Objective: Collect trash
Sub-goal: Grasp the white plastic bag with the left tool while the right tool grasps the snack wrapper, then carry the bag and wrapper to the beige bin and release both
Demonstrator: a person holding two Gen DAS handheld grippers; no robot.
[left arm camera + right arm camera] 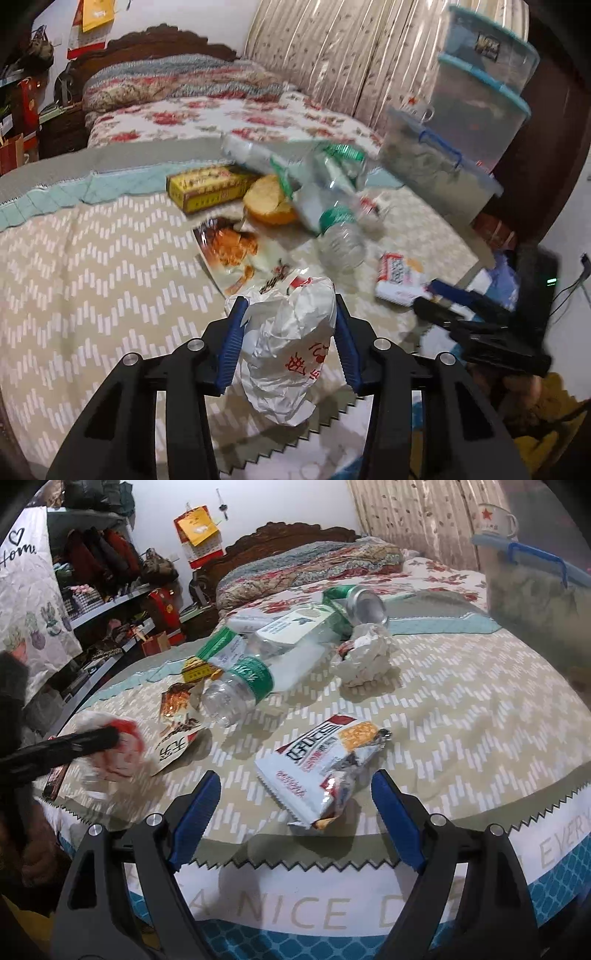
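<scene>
The left tool point(288, 325) is clamped on a crumpled white bag point(288, 350), lifted off the bed point(461, 709) so it can be carried away. Further right, the right tool point(295, 794) stands wide, straddling a snack wrapper point(317, 771) lying flat near the bed's edge, likely the next pickup.

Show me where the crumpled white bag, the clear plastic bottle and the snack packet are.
crumpled white bag point(286, 354), left wrist view, on its wrinkled middle.
clear plastic bottle point(236, 690), right wrist view, on its clear body.
snack packet point(317, 764), right wrist view, on its printed front.
</scene>
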